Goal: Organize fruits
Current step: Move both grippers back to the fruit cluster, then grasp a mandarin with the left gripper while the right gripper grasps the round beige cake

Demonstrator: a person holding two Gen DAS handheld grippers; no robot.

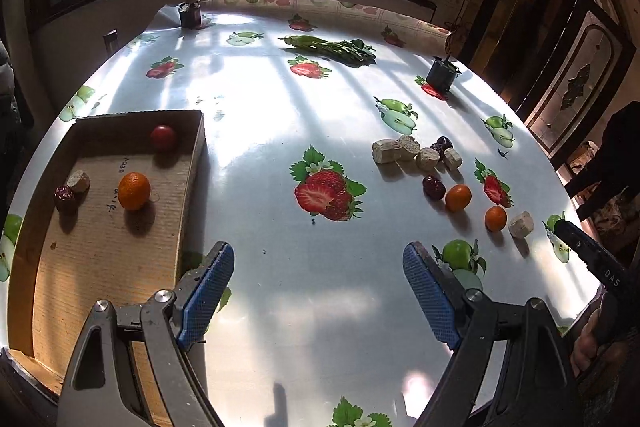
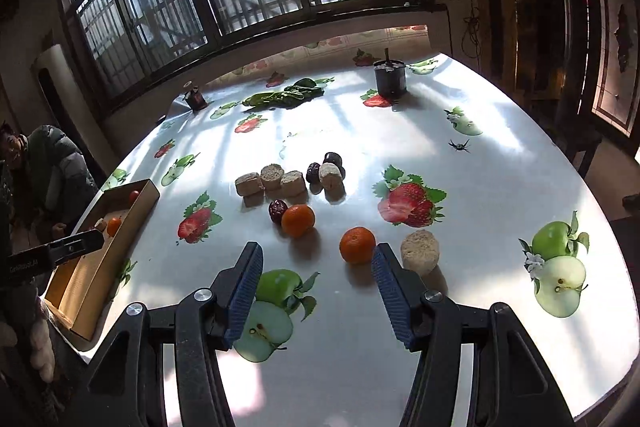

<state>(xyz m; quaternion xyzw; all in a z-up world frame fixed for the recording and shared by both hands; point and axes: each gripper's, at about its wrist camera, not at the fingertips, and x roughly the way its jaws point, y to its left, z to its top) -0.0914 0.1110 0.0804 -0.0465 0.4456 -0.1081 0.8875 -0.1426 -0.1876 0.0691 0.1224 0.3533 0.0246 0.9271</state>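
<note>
On the left of the table (image 1: 280, 115) sits our cardboard box (image 1: 120, 211), already holding a mandarin (image 1: 134, 191), a small red fruit (image 1: 163, 137), a dark date (image 1: 64, 198) and a pale round chunk (image 1: 79, 181) touching the date. Our left gripper (image 1: 318, 291) hangs just right of the box's near end, over bare tablecloth; its blue pads stand wide apart and nothing is between them.

Moving right, the loose pile lies well apart from the box: a row of pale chunks (image 2: 276, 179) with dark dates among them, then a date (image 2: 277, 210) touching a mandarin (image 2: 298, 221), and nearer still a second mandarin (image 2: 357, 245) with a pale chunk (image 2: 420, 251) just beside it on its right.

Our right gripper (image 2: 316, 291) hangs near that second mandarin. Its jaws are about half open and empty; the right pad's tip sits between the mandarin and the chunk, seemingly touching neither, though we cannot be sure.

We judge that we are partway through, reaching for the next fruit. The next move calls for shifting the right gripper rightward and forward so that both pads straddle the near mandarin, without knocking the chunk, and then closing gently.
</note>
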